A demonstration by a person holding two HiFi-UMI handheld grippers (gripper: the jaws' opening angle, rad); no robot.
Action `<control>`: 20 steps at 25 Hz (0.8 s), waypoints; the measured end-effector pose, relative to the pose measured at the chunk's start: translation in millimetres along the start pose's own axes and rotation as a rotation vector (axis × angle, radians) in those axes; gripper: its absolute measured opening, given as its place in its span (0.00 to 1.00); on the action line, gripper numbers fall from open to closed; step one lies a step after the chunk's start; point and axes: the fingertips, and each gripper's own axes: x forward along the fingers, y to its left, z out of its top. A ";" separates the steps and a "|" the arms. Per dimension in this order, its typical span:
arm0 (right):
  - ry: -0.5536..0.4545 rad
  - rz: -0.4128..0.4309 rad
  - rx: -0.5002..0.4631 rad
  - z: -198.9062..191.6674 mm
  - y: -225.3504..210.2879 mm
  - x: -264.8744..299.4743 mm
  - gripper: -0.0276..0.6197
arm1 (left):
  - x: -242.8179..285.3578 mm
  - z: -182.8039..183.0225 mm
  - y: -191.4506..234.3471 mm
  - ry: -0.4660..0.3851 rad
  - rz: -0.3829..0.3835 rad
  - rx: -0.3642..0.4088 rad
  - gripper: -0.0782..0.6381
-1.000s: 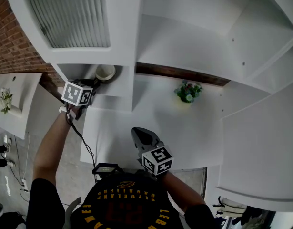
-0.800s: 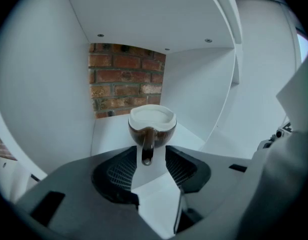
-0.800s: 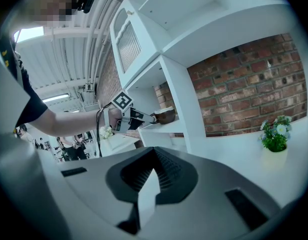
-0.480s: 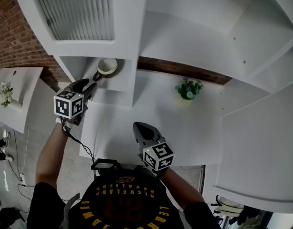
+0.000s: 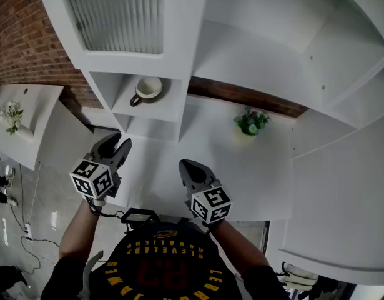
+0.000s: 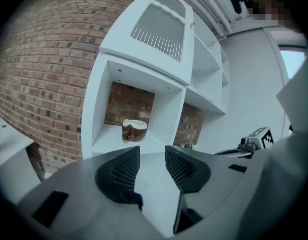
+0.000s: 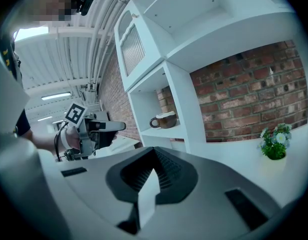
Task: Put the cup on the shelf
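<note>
The cup is seen standing upright in the small shelf compartment, above the white worktop. The left tool is held well apart from it, near the worktop's edge. Its jaws have just been opening and are spread, with nothing between them. The right tool is pressed together, empty. The task appears done. The cup would likely be upset only if a tool were swung back into the compartment.
</note>
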 end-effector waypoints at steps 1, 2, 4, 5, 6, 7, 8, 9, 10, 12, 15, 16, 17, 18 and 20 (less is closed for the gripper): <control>0.000 0.003 -0.002 0.6 1.4 0.7 0.03 | -5.3 -1.4 -6.2 -0.016 -0.002 -0.003 0.33; -0.001 0.007 -0.004 1.0 2.8 1.6 0.03 | -9.8 -3.1 -12.4 -0.027 -0.006 -0.002 0.33; -0.003 0.015 -0.006 1.5 5.7 3.1 0.03 | -17.0 -7.8 -23.3 -0.040 -0.008 0.010 0.33; -0.004 0.019 -0.007 1.4 7.0 3.6 0.03 | -19.9 -11.3 -27.7 -0.042 -0.006 0.013 0.33; -0.005 0.022 -0.011 1.0 8.3 3.9 0.03 | -22.6 -16.2 -31.3 -0.041 -0.003 0.011 0.33; -0.006 0.023 -0.016 0.6 9.5 4.1 0.03 | -25.1 -22.6 -34.1 -0.038 0.000 0.001 0.33; -0.007 0.023 -0.023 0.4 10.9 4.1 0.03 | -27.5 -30.0 -35.8 -0.033 0.005 -0.015 0.33; -0.008 0.023 -0.028 0.5 12.3 4.0 0.03 | -29.9 -37.8 -36.3 -0.025 0.010 -0.033 0.33; -0.010 0.023 -0.031 0.9 13.5 3.7 0.03 | -32.0 -45.0 -36.3 -0.017 0.015 -0.048 0.33; -0.014 0.024 -0.032 1.3 14.6 2.5 0.03 | -35.1 -55.3 -37.7 -0.002 0.020 -0.045 0.33; -0.023 0.020 -0.032 1.5 13.9 -1.0 0.03 | -39.0 -55.5 -48.0 -0.003 0.009 0.058 0.33; -0.027 0.017 -0.032 2.2 13.6 -2.0 0.03 | -40.2 -52.5 -52.0 -0.012 0.002 0.091 0.33; -0.031 0.015 -0.031 3.3 13.5 -2.9 0.03 | -41.2 -49.0 -55.6 -0.023 -0.007 0.111 0.33; -0.035 0.012 -0.032 4.5 13.7 -3.8 0.03 | -42.1 -45.7 -58.9 -0.034 -0.016 0.121 0.32; -0.043 0.009 -0.035 6.9 14.7 -6.0 0.03 | -43.8 -41.3 -64.0 -0.053 -0.029 0.123 0.30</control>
